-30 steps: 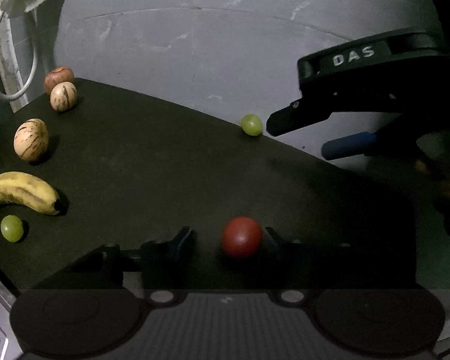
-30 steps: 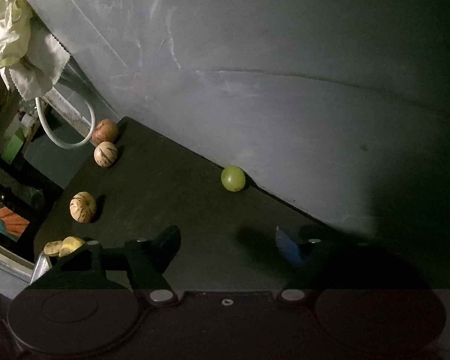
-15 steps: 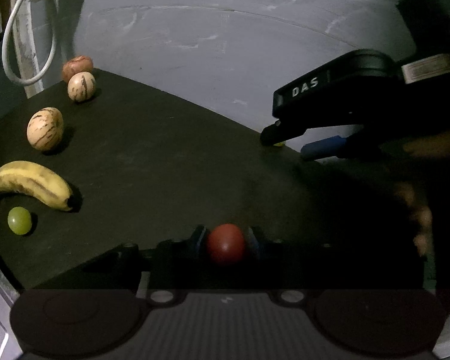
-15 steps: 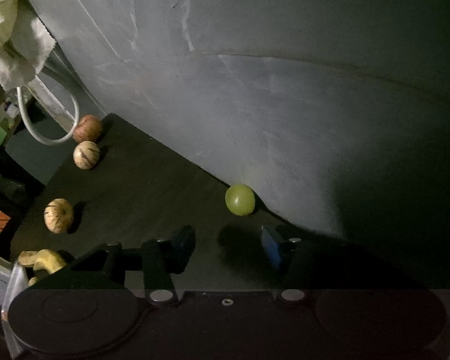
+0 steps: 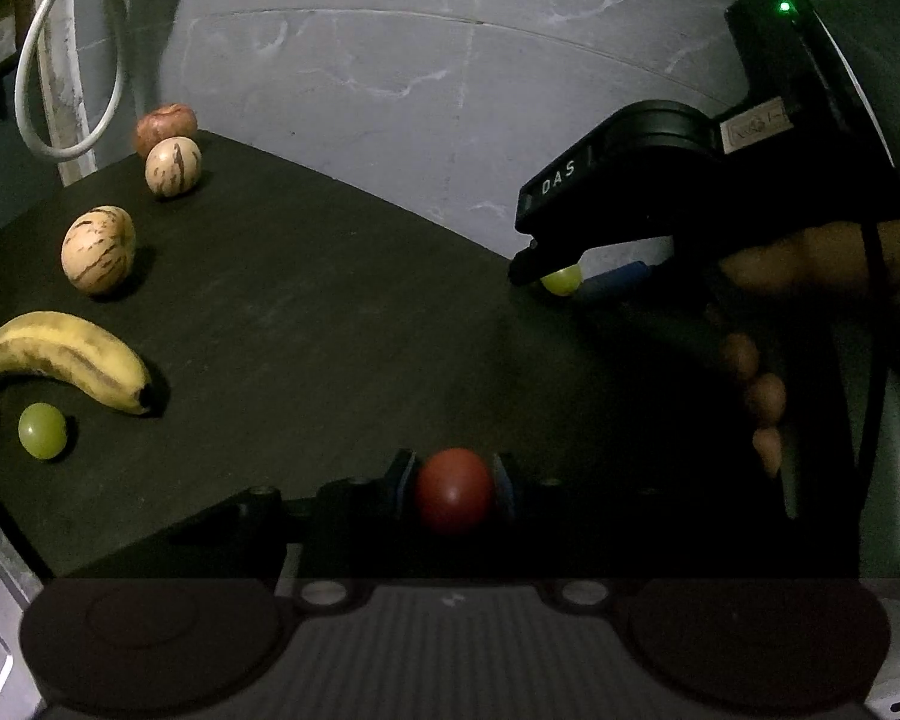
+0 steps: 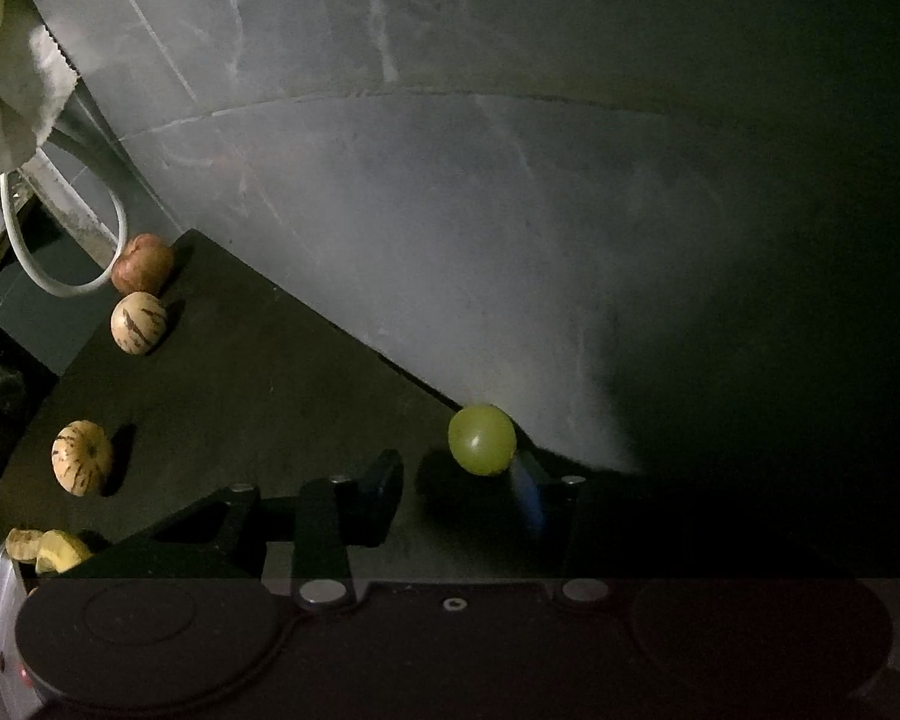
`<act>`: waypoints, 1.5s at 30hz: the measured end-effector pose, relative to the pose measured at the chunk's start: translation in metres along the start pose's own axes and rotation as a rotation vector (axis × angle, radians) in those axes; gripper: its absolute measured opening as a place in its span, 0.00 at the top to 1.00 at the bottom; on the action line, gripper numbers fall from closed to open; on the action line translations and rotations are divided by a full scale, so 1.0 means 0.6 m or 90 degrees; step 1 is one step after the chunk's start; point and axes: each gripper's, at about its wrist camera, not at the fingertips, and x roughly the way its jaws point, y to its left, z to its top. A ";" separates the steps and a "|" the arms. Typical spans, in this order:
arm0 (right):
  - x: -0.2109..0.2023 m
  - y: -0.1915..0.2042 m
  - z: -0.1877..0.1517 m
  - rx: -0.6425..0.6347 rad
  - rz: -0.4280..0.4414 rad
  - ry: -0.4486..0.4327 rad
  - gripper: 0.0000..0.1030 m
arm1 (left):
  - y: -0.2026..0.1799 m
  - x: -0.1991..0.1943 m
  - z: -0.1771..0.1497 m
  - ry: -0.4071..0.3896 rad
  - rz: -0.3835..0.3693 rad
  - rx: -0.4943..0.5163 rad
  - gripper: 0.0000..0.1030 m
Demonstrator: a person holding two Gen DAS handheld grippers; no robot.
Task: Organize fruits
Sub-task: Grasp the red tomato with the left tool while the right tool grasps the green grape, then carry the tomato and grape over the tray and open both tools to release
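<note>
Along the left edge of the black matte bench [image 5: 342,312] lies a row of fruit: a small round green grape [image 5: 42,430], a ripe yellow banana with brown streaks [image 5: 69,358], two cream-coloured round fruits with brown stripes [image 5: 98,255] [image 5: 173,166], and a reddish-brown round fruit [image 5: 165,125] at the far corner.

At the near edge, the left gripper [image 5: 453,477] is closed on a small smooth red tomato-like fruit [image 5: 453,491], a blue pad pressed against each side. It looks soft-skinned and light, so a gentle squeeze across its widest part should suit it.

Farther right, at the bench's far edge by the grey wall, the right gripper [image 6: 459,477] stands spread around a second round green grape [image 6: 482,439], one finger touching or nearly touching it, the other well clear. That grape is probably slick, prone to roll and easily bruised; grip it lightly at its middle.
</note>
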 end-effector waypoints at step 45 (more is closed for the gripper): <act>-0.091 0.044 -0.082 -0.136 0.028 -0.045 0.78 | 0.052 -0.115 0.002 -0.049 0.110 -0.122 0.72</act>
